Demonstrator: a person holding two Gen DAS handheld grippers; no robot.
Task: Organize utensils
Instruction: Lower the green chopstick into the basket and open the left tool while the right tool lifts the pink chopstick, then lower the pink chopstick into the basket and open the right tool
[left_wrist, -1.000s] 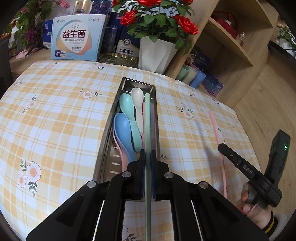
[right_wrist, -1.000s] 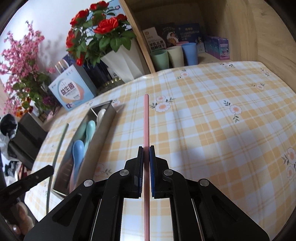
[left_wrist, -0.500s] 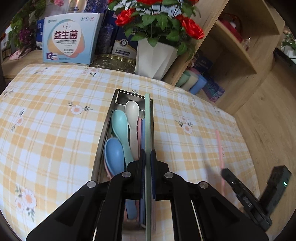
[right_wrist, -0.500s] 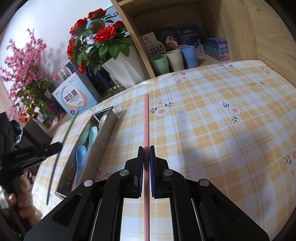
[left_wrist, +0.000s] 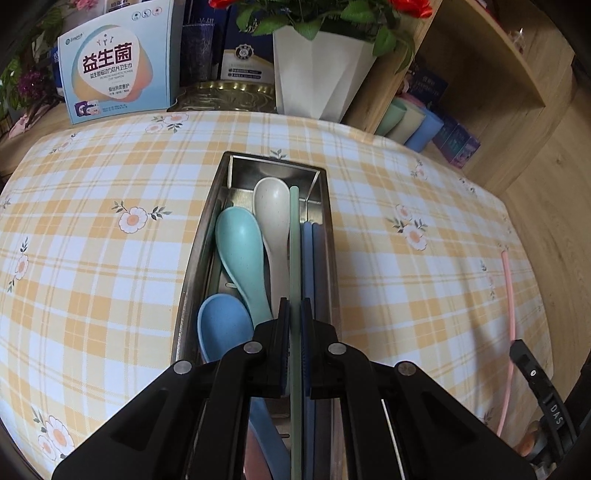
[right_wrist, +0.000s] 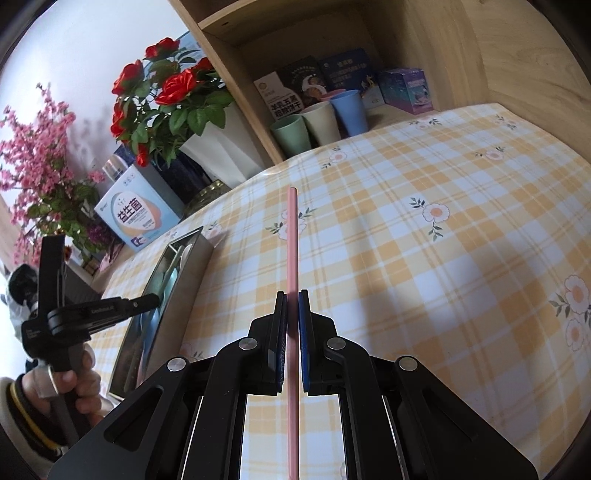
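Left gripper (left_wrist: 294, 306) clamped the green chopstick (left_wrist: 294, 240) over the tray (left_wrist: 192, 266) ahead; best lowered level beside the blue pair (left_wrist: 312, 254), then released.

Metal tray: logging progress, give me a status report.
Left claw shut on green chopstick, over the metal tray. Right claw shut on pink chopstick, above the tablecloth. Nothing blocking.

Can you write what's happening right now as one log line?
left gripper: shut on green stick, over tray | right gripper: shut on pink stick, beside tray
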